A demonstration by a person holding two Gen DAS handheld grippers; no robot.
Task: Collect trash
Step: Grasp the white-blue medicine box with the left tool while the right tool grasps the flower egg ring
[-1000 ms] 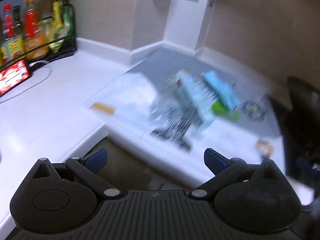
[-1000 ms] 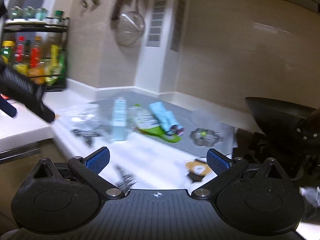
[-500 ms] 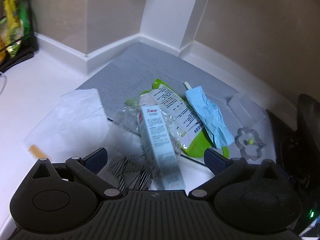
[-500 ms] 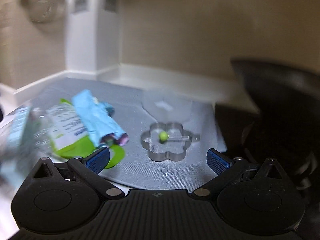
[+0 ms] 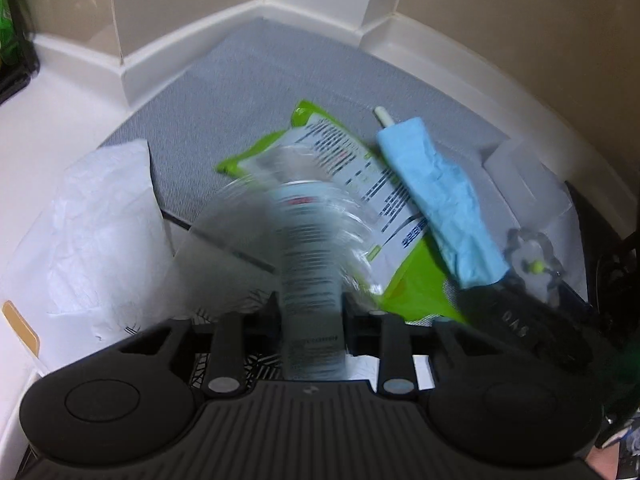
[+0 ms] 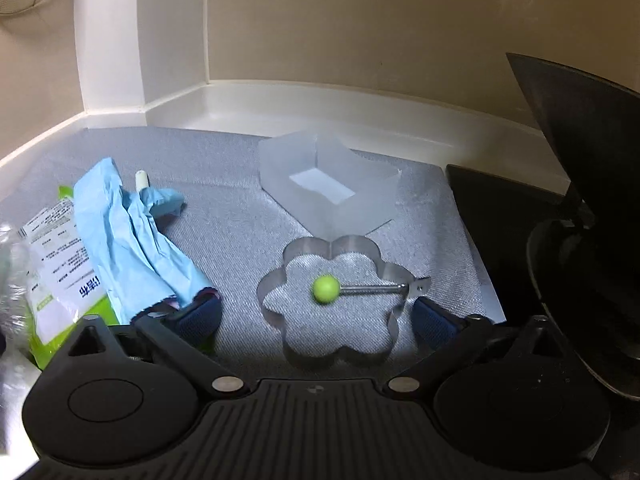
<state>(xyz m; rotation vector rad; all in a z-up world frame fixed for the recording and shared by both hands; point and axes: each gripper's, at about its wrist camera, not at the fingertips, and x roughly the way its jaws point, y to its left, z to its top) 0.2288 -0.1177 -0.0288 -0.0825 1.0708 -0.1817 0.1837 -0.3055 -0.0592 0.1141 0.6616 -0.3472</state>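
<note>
Two sets of fingers closing over a grey mat [image 6: 224, 216] in a tiled corner: left on a box [image 5: 310, 280], right around a flower-shaped ring [image 6: 332, 300].

White counter [image 5: 48, 128] under a grey mat [image 6: 240, 216]; on the mat: green packet [image 5: 404, 280], blue wrapper [image 6: 132, 240], flower-shaped metal ring [image 6: 332, 300], clear plastic tray [image 6: 332, 188]. White paper [image 5: 100, 232] across the mat's edge.

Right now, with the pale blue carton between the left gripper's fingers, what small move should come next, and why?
Probably finish closing, then lift. The left gripper is closing around the pale blue printed carton, which lies on clear plastic wrap that may drag along.
</note>
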